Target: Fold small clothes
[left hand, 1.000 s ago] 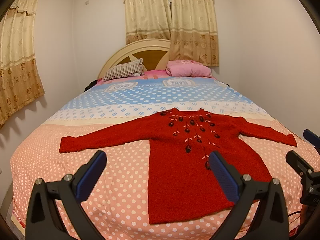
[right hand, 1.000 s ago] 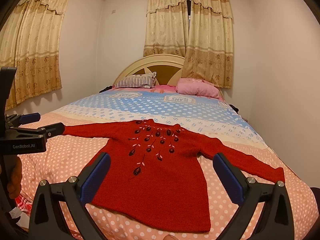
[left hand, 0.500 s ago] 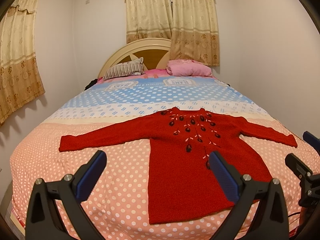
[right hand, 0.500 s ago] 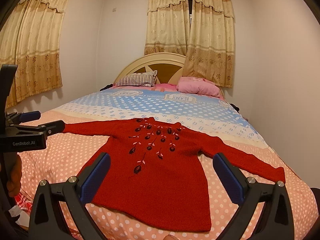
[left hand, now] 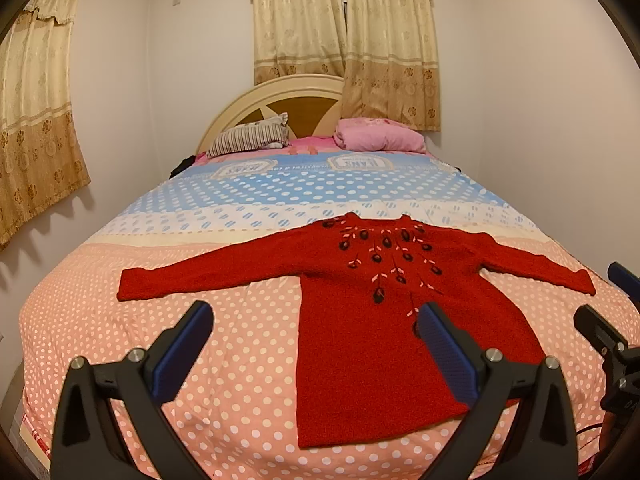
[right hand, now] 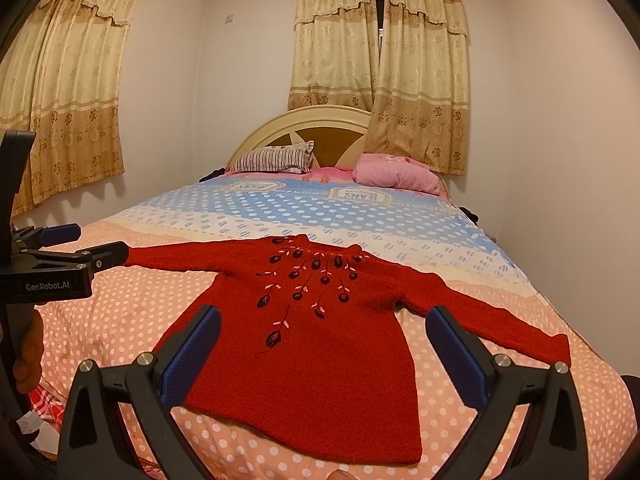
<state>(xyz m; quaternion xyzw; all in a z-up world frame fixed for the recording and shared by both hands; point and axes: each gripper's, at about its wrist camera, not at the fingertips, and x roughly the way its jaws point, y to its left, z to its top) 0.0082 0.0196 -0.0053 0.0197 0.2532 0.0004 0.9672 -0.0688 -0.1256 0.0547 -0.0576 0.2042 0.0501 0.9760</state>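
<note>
A small red knitted sweater with dark flower embroidery lies flat, front up, both sleeves spread, on the dotted bed cover. It also shows in the right wrist view. My left gripper is open and empty, held above the foot of the bed, near the sweater's left hem side. My right gripper is open and empty, over the sweater's lower hem. The left gripper shows at the left edge of the right wrist view, the right gripper at the right edge of the left wrist view.
A striped pillow and a pink pillow lie at the headboard. Walls close in on both sides of the bed. Curtains hang behind the headboard and on the left wall.
Both views have drifted only slightly; the sweater lies unchanged and both grippers stay open.
</note>
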